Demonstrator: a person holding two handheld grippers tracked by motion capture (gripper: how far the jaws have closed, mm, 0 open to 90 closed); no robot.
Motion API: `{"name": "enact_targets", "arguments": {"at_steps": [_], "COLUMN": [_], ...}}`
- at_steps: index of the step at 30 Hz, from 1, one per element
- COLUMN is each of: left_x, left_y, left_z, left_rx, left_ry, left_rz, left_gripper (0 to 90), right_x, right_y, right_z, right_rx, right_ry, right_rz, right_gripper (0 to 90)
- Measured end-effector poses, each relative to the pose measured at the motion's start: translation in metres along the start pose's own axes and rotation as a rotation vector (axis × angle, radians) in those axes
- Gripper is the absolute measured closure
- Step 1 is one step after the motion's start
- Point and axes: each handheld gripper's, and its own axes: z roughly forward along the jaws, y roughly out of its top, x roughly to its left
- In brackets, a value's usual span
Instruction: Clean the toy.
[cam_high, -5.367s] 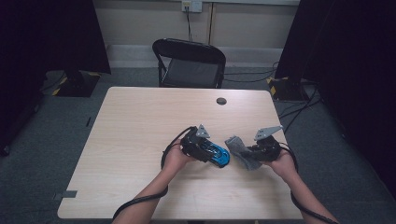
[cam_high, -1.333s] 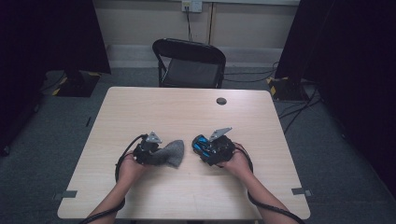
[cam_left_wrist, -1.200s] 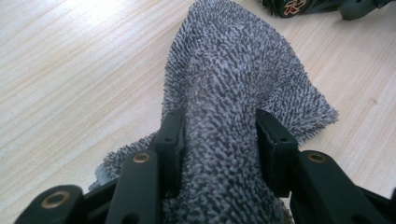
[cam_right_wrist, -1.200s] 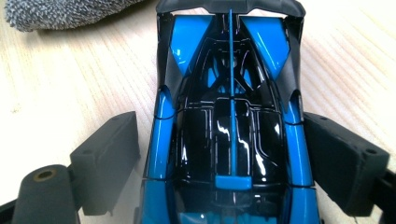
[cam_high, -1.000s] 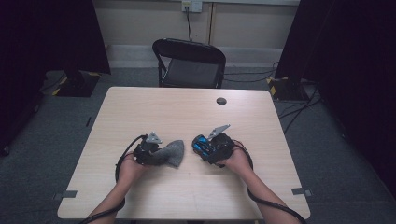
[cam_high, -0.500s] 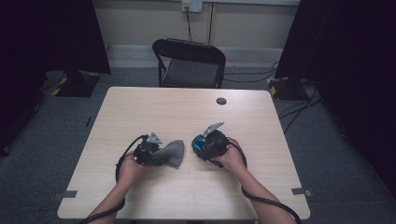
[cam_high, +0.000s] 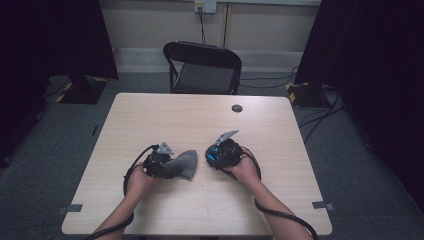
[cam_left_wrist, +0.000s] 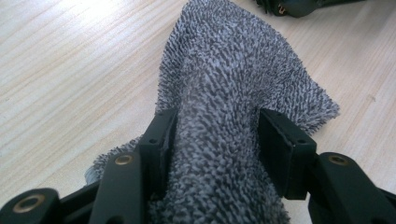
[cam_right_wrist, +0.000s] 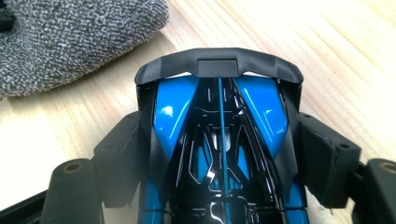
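A grey cloth (cam_left_wrist: 224, 93) is seen between the jaws of the left gripper (cam_left_wrist: 217, 140), which have just been opening; the left jaw is against the cloth, while a narrow gap is seen at the right jaw, so the cloth is no longer clamped. The cloth lies on the wooden table (cam_high: 165, 120), left of centre. A blue and black toy car (cam_right_wrist: 219, 140) is clamped by the right gripper (cam_right_wrist: 219, 154), whose jaws have just been closing, just beside the cloth.
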Motion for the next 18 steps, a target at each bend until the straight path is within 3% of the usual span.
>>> {"name": "enact_targets", "arguments": {"at_steps": [3,7,11,13,15,18], "left_x": [0.0,0.001,0.005,0.006,0.005,0.005], "left_y": [0.0,0.002,0.004,0.003,0.002,0.001], "left_z": [-0.001,-0.005,-0.006,-0.003,0.003,0.007], "left_rx": [-0.003,-0.027,-0.047,-0.036,0.006,0.012], "left_ry": [-0.006,-0.001,-0.006,-0.03,-0.026,-0.034], "left_rz": [0.007,0.047,0.078,0.08,0.088,0.093], "left_gripper": [43.4,34.1,31.6,31.6,32.1,35.8], "right_x": [0.0,0.001,0.001,0.001,0.001,0.0], "right_y": [0.0,0.001,0.0,0.0,0.0,-0.001], "right_z": [0.0,-0.001,-0.002,-0.003,-0.003,-0.004], "right_rx": [0.003,0.015,0.024,0.023,0.021,0.016], "right_ry": [-0.005,-0.005,-0.004,-0.005,-0.006,0.006], "right_rz": [0.003,0.008,0.009,0.009,0.01,0.018], "right_gripper": [25.6,25.8,25.9,26.0,26.0,26.0]}}
